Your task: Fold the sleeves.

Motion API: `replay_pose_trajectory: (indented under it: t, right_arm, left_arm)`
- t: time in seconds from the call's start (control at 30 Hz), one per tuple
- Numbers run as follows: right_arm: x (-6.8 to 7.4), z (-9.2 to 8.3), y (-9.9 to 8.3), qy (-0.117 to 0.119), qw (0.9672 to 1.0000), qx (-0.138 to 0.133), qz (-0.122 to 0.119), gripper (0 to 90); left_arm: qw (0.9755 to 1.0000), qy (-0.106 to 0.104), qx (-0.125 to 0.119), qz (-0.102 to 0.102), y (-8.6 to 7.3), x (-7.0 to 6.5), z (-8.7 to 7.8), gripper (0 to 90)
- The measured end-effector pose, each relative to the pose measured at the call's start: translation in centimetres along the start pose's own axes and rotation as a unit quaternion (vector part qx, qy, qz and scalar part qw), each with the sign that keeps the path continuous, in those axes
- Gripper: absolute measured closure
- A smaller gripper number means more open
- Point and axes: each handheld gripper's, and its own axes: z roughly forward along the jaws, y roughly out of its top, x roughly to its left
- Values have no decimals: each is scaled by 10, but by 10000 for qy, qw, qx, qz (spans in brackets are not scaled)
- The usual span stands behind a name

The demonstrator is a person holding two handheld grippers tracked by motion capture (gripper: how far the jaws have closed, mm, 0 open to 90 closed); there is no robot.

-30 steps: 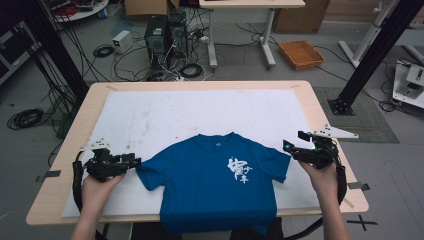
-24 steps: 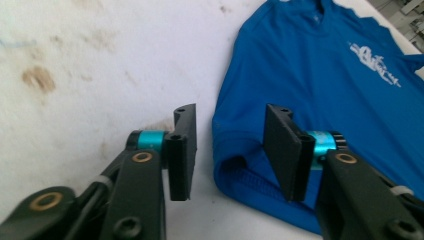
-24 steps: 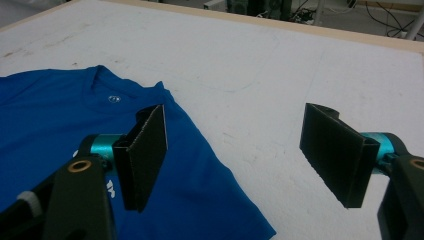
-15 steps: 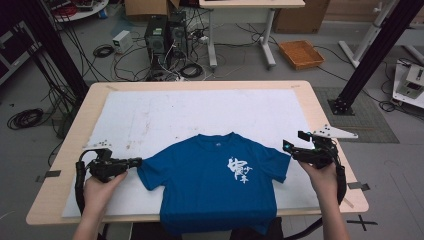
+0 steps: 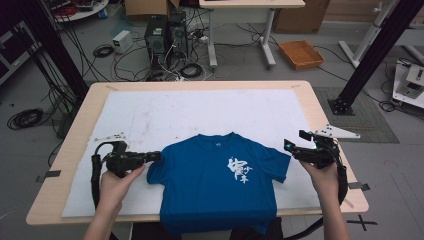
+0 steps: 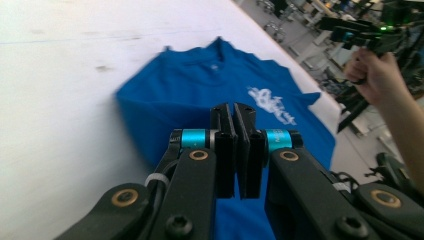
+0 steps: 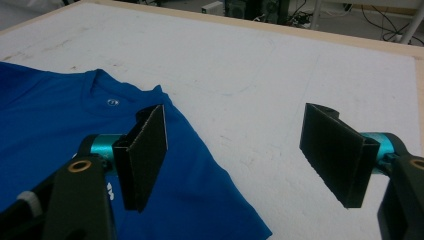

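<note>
The left gripper (image 5: 156,156) has just clenched on the blue shirt's (image 5: 217,185) sleeve edge; the right gripper (image 5: 292,146), released, sits beside the other sleeve

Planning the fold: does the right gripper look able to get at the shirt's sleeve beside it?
Probably yes: the right gripper stands open just off the blue T-shirt, with bare white mat and nothing between them.
</note>
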Motion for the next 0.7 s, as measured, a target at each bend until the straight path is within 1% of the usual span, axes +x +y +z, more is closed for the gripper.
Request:
replay_pose_trajectory:
  t: [0.1, 0.23, 0.27, 0.3, 0.4, 0.43, 0.47, 0.5, 0.53, 0.57, 0.6, 0.63, 0.67, 0.7]
  right_arm:
    - [-1, -1, 0, 0, 10000, -24, 19, 266]
    - [0, 0, 1, -1, 10000, -16, 5, 267]
    - [0, 0, 1, 1, 10000, -11, 1, 267]
    - [0, 0, 1, 10, 10000, -17, -6, 267]
    - [1, 1, 1, 2, 10000, 2, -29, 267]
    - [1, 1, 1, 1, 10000, 5, -38, 267]
    - [2, 2, 0, 11, 10000, 9, -39, 267]
    - [2, 2, 0, 15, 10000, 12, -53, 267]
    - [2, 3, 0, 7, 10000, 21, -53, 267]
    - [2, 3, 0, 8, 10000, 25, -58, 267]
    - [2, 3, 0, 8, 10000, 25, -58, 266]
    - [2, 4, 0, 12, 10000, 34, -57, 267]
    - [2, 4, -1, 5, 10000, 44, -60, 267]
    - [2, 4, -1, 5, 10000, 44, -60, 267]
  left_arm:
    - [9999, -113, 59, -38, 3, -11, 19, 873]
    - [9995, -273, 143, -106, 4, -23, 44, 873]
    - [9993, -285, 222, -79, 4, -27, 57, 873]
    - [9993, -285, 222, -79, 4, -27, 57, 873]
    - [9992, -227, 309, -89, 4, -31, 77, 873]
    - [9990, -275, 325, -156, 3, -32, 89, 873]
    - [9988, -304, 329, -182, 3, -32, 95, 873]
    - [9988, -304, 329, -182, 3, -32, 95, 871]
    - [9989, -333, 303, -154, 2, -34, 105, 853]
    - [9989, -333, 303, -154, 2, -34, 105, 804]
    - [9990, -310, 300, -143, 3, -34, 109, 804]
    - [9991, -314, 265, -124, 3, -34, 110, 747]
    - [9993, -313, 165, -94, 4, -34, 111, 672]
    - [9995, -291, 59, -67, 4, -34, 110, 672]
